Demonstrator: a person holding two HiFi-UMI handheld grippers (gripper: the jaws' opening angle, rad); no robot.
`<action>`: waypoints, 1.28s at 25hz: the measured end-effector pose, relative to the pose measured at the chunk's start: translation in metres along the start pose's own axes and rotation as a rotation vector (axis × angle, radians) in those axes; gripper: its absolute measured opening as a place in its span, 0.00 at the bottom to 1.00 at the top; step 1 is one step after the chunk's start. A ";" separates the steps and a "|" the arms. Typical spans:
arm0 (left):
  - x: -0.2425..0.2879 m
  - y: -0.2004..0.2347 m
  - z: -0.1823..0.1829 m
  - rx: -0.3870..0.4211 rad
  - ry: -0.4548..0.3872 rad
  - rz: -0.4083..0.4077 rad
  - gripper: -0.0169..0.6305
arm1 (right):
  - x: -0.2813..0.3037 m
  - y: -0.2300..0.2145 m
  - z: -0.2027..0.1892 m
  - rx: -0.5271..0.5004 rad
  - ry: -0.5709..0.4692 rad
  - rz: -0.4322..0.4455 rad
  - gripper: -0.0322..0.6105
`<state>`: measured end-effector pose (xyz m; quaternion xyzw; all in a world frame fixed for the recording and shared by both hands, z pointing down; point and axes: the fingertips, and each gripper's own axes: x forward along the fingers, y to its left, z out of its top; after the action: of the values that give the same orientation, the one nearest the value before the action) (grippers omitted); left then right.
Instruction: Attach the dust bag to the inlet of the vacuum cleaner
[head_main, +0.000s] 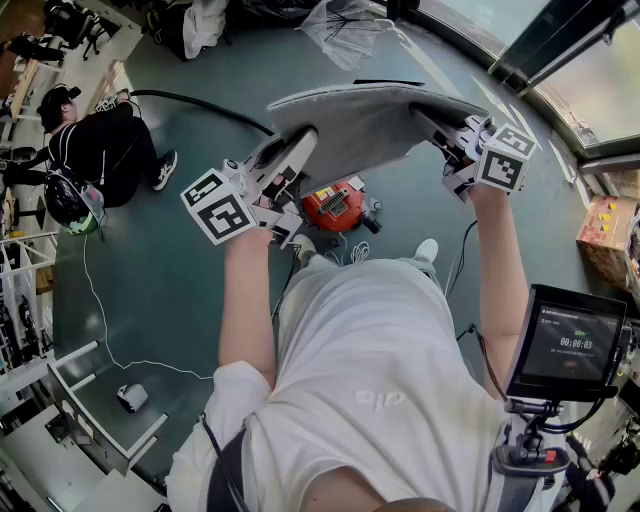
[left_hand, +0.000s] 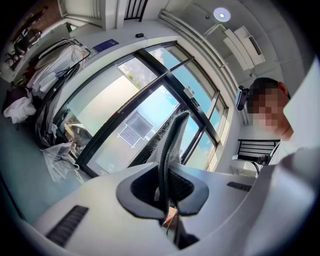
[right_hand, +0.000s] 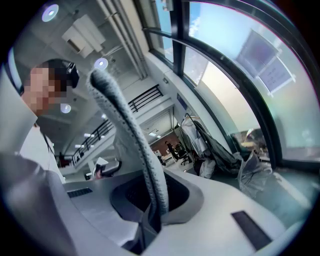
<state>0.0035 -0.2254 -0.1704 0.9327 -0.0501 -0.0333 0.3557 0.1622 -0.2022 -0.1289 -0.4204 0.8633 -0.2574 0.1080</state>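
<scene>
**Dust bag held taut above the vacuum cleaner, not yet on the inlet**

Head view: the person stands with both arms out. The left gripper (head_main: 296, 150) sits at centre left of the frame and the right gripper (head_main: 432, 122) at upper right. Each is clamped on an opposite edge of the grey dust bag (head_main: 362, 122), so the bag spreads flat between them. I take that as a way to keep it open and manageable before lowering it. The red vacuum cleaner (head_main: 335, 208) stands on the green floor (head_main: 180, 270) at the centre, partly under the bag's near edge. The bag looks well clear of it, and I cannot pick out the inlet from here. Another person (head_main: 95, 150) sits on the floor at upper left, away from the work.

Left gripper view: the left gripper (left_hand: 167, 197) has its jaws pressed together on a dark-edged fold of the dust bag (left_hand: 170, 145). The fold rises up the middle of the frame in front of the windows (left_hand: 150, 105).

Right gripper view: the right gripper (right_hand: 152, 207) is likewise pinched tight on the dust bag (right_hand: 131, 145). Its thick grey hem curves up towards the upper left.
</scene>
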 end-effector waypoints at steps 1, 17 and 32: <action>-0.001 -0.001 -0.003 -0.014 0.009 -0.004 0.05 | 0.000 -0.001 -0.001 0.073 -0.019 0.000 0.08; 0.027 0.196 -0.319 -0.239 0.276 0.212 0.05 | -0.039 -0.206 -0.341 0.638 0.010 -0.319 0.08; -0.001 0.237 -0.561 -0.371 0.415 0.090 0.05 | -0.085 -0.261 -0.576 0.705 0.092 -0.456 0.08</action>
<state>0.0405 -0.0305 0.4051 0.8355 -0.0108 0.1655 0.5239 0.1586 -0.0662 0.4944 -0.5261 0.6112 -0.5728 0.1467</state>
